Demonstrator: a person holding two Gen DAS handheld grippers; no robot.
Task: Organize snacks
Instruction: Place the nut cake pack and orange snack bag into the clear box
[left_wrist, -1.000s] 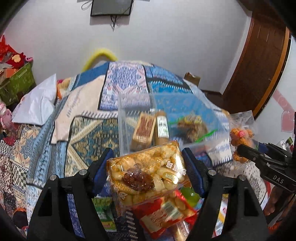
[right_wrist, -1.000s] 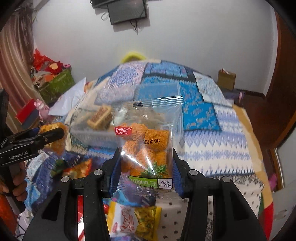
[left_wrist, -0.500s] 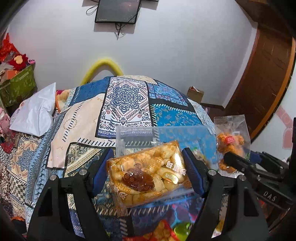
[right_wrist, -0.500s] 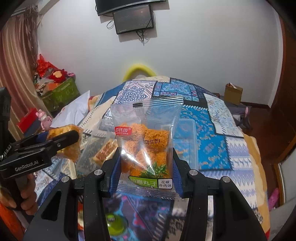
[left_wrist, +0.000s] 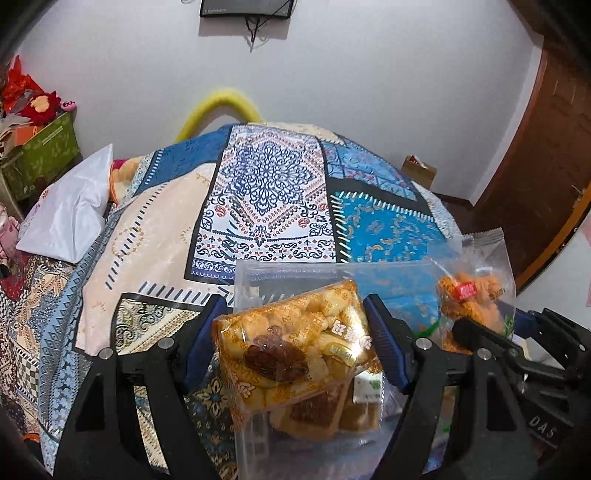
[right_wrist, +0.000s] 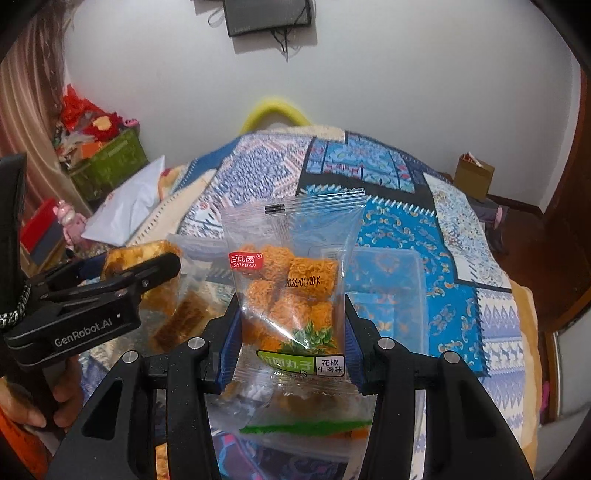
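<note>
Snack packs (left_wrist: 295, 347) over bin rim (left_wrist: 332, 266)

— What sits between the left gripper (left_wrist: 295, 339) fingers?

— A golden pastry packet (left_wrist: 291, 350), pinched from both sides by the blue pads (left_wrist: 384, 350), hanging over a clear plastic box (left_wrist: 258, 280) with wrapped brown cakes (left_wrist: 317, 410) inside.

— And off to the right?

— The right gripper (left_wrist: 480, 336), black, clamping a clear bag of orange snack balls (left_wrist: 476, 291), just beside the box.

— Behind them?

— A patchwork bedspread (left_wrist: 266, 192), a white pillow (left_wrist: 70, 218), a yellow hoop (left_wrist: 221, 107) at the wall.
</note>
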